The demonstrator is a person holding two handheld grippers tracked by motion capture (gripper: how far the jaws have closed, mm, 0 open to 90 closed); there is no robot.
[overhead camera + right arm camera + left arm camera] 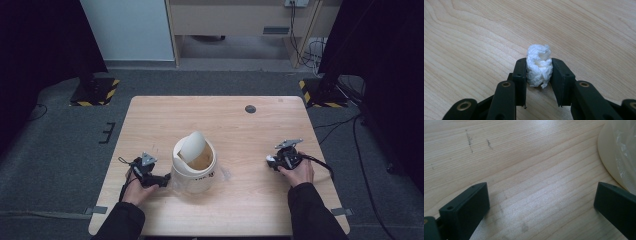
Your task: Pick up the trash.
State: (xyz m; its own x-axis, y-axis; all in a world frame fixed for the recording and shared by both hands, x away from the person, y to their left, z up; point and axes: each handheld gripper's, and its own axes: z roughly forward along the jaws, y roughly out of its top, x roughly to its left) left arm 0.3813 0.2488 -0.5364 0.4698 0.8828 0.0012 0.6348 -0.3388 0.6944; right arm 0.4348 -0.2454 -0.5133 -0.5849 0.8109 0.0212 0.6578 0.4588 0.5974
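Observation:
A crumpled white paper ball sits pinched between the two black jaws of my right gripper, just above the wooden table. In the high view that right gripper is at the table's right side, with the paper ball at its tip. A cream bin with a tilted swing lid stands at mid-table. My left gripper rests on the table right beside the bin's left side. In the left gripper view, the left gripper is open over bare wood, the bin's wall by the right jaw.
A dark round spot marks the table's far side. Clear plastic lies by the bin's right. Two stand bases with yellow-black stripes sit on the floor beyond the far corners. Cables trail at the right.

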